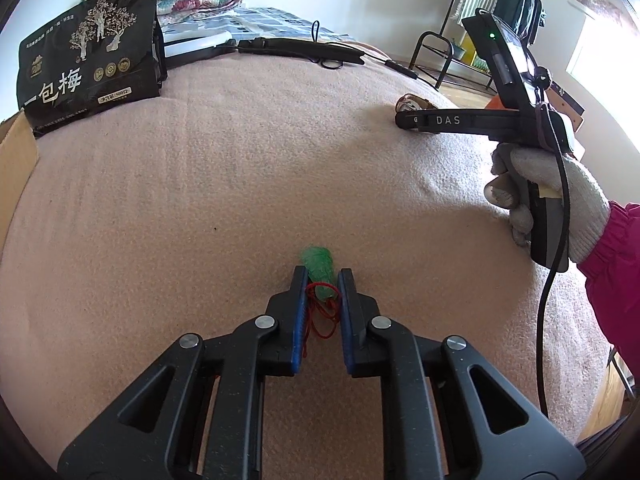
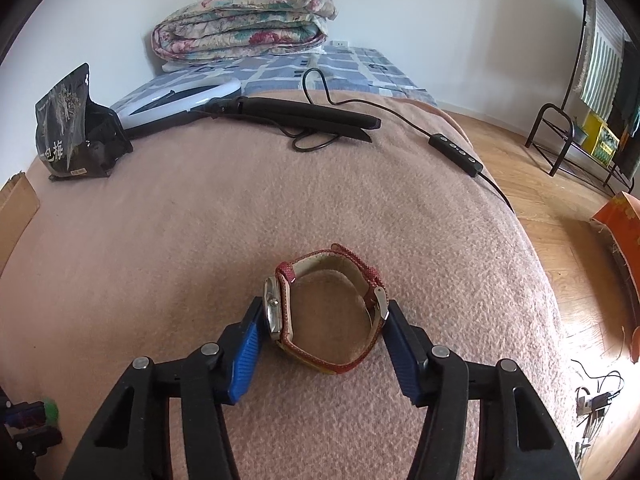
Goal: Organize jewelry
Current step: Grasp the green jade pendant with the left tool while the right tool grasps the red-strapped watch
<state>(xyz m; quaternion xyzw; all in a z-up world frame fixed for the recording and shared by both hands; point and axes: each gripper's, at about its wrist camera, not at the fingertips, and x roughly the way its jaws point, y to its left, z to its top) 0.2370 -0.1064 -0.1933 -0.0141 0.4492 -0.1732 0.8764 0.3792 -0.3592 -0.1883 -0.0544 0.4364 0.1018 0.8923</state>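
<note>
A green pendant (image 1: 320,270) with a red cord (image 1: 320,320) lies on the pink blanket (image 1: 224,184). My left gripper (image 1: 322,276) is shut on it, blue pads on both sides. A red-strapped watch (image 2: 326,312) stands on its side on the blanket (image 2: 200,220) in the right wrist view. My right gripper (image 2: 323,310) has its blue pads touching the watch case on the left and the buckle on the right. The right gripper (image 1: 404,118) and the watch (image 1: 412,103) also show at the upper right of the left wrist view.
A black snack bag (image 1: 88,60) stands at the back left beside a cardboard edge (image 1: 16,156). A black hair straightener (image 2: 304,114) with its cable and controller (image 2: 456,154) lies at the back. A folded floral quilt (image 2: 244,20) lies behind. The bed edge and wooden floor (image 2: 560,240) are to the right.
</note>
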